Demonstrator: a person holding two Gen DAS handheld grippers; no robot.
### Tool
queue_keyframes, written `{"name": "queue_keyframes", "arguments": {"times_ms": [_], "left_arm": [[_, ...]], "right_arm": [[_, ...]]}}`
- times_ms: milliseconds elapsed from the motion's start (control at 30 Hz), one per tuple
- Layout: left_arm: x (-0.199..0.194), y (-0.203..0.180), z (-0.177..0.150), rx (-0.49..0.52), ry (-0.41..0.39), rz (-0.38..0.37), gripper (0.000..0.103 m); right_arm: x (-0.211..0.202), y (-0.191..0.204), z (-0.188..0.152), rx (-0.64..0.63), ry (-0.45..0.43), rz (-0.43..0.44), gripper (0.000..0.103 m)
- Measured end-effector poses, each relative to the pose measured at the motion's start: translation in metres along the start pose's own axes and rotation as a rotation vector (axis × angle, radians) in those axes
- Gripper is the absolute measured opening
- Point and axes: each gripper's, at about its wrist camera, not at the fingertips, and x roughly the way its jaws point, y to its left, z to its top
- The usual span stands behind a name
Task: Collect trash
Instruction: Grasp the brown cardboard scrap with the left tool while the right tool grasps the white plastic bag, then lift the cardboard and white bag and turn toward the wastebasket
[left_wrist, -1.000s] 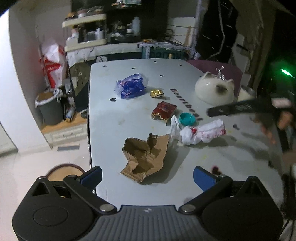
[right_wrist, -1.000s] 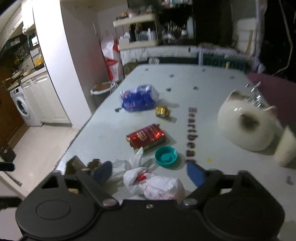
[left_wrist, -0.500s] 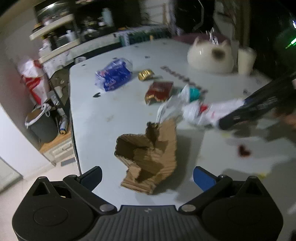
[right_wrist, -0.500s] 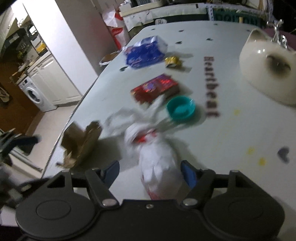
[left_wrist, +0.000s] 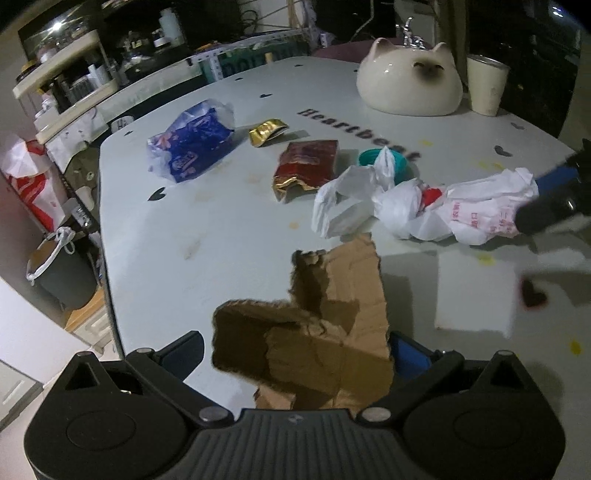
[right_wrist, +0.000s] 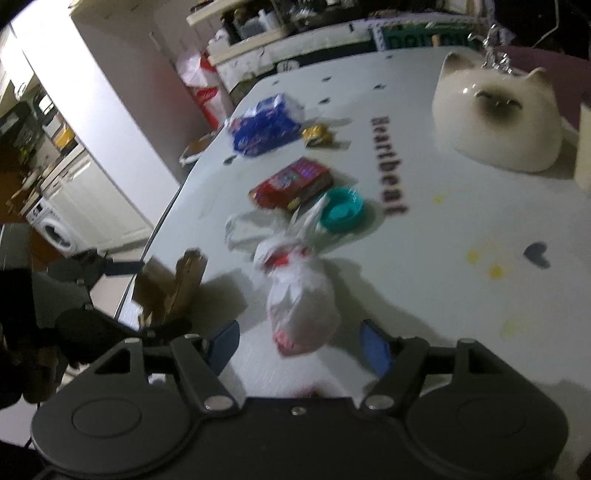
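Torn brown cardboard (left_wrist: 314, 332) lies near the table's front left edge, between the open fingers of my left gripper (left_wrist: 295, 352); it also shows in the right wrist view (right_wrist: 173, 288). A crumpled white plastic bag (right_wrist: 299, 295) lies between the open fingers of my right gripper (right_wrist: 301, 343); in the left wrist view the bag (left_wrist: 424, 206) lies right of centre with the right gripper (left_wrist: 554, 195) at its right end. A red wrapper (left_wrist: 306, 168), a blue bag (left_wrist: 192, 140), a gold wrapper (left_wrist: 266, 131) and a teal lid (right_wrist: 341, 212) lie farther back.
A cream cat-shaped bowl (left_wrist: 410, 85) and a pale cup (left_wrist: 485, 88) stand at the table's far right. The white table (left_wrist: 184, 221) ends at the left, above a dark bin (left_wrist: 61, 269). Shelves stand behind.
Both grippers have moved forward and lower. The cardboard now sits between the left fingers and the white bag between the right fingers. The bag has shifted slightly.
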Motion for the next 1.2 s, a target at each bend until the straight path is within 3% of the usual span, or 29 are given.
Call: {"name": "queue_keyframes", "arguments": {"times_ms": [333, 400, 467, 567, 767, 1200], "left_arm": [[0.0, 0.006, 0.002, -0.081, 0.015, -0.022, 0.082], [-0.003, 0.008, 0.002, -0.107, 0.016, -0.026, 0.078], [-0.005, 0.01, 0.002, -0.141, 0.017, -0.024, 0.071], [-0.008, 0.014, 0.003, -0.205, 0.026, -0.032, 0.064], [-0.017, 0.016, -0.001, -0.304, 0.051, -0.059, 0.057], [-0.056, 0.0, -0.031, -0.461, 0.094, -0.076, 0.056]], "right_arm": [[0.025, 0.011, 0.013, -0.082, 0.022, -0.049, 0.066], [0.028, 0.013, 0.013, -0.084, 0.039, -0.04, 0.06], [0.03, 0.015, 0.011, -0.08, 0.054, -0.038, 0.044], [0.029, 0.017, 0.008, -0.065, 0.062, -0.045, 0.035], [0.018, 0.022, -0.002, -0.039, 0.066, -0.074, 0.031], [-0.02, 0.042, -0.036, -0.015, 0.059, -0.149, 0.029]]}}
